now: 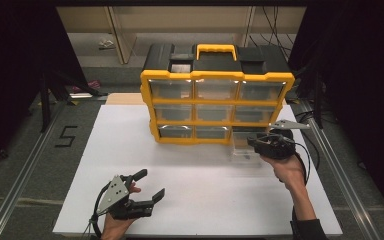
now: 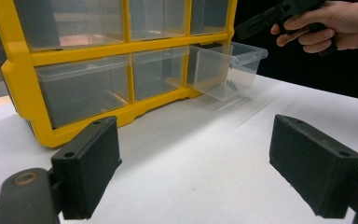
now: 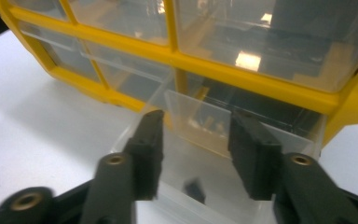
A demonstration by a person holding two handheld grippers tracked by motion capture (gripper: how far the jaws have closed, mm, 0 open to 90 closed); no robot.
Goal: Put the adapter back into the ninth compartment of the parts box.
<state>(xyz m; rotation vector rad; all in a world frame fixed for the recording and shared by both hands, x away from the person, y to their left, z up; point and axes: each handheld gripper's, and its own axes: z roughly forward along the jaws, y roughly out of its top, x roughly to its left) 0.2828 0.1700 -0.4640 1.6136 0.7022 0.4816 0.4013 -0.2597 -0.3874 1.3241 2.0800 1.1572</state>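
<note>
In the right gripper view the organizer (image 3: 261, 79) runs off the top and both sides. A small dark item (image 3: 195, 190) in the pulled-out drawer (image 3: 205, 126) is too blurred to identify. The drawer's near edge is cut off at the bottom, between the right gripper (image 3: 196, 154) jaws. In the high view the drawer contents are too small to tell.

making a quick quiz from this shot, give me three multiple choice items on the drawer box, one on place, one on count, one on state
1. Which drawer is pulled out of the organizer?
A. bottom right
B. top left
C. middle

2. How many drawer slots does its front show?
A. four
B. six
C. nine

3. How is the left gripper?
A. shut on a drawer
B. open over the table
C. shut on the handle

Answers:
1 A, the clear drawer juts out at the bottom right, by the right gripper.
2 C, three rows of three.
3 B, its jaws stand wide apart, holding nothing.
</note>
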